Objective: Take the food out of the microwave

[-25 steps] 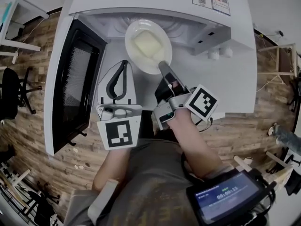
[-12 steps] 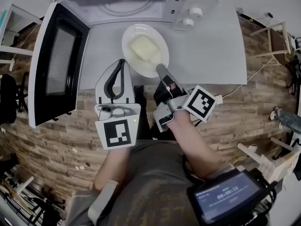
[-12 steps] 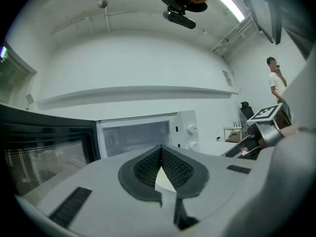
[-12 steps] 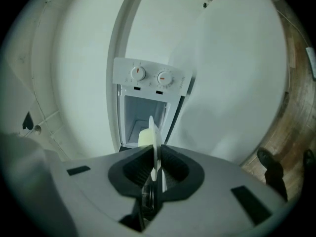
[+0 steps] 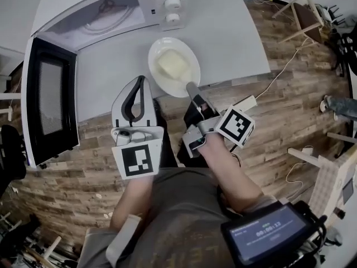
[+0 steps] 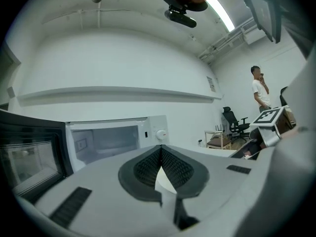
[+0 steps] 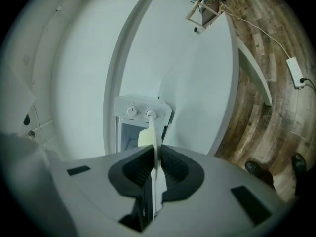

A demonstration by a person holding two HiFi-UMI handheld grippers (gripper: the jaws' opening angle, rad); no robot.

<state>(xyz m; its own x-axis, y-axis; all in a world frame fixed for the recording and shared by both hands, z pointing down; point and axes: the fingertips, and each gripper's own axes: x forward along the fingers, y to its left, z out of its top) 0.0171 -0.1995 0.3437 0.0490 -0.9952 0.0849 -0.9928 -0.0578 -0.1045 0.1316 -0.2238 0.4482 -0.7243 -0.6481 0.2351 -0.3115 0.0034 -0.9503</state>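
White oval plate (image 5: pixel 167 42) of pale food (image 5: pixel 172 65) sits pinched by the right gripper (image 5: pixel 191 85), left gripper (image 5: pixel 140 79) closed up empty.

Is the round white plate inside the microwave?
No, the round white plate is outside the open white microwave, its rim in the right claw.

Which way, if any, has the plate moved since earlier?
Yes. The plate, in the right gripper, has come out of the microwave toward the person.
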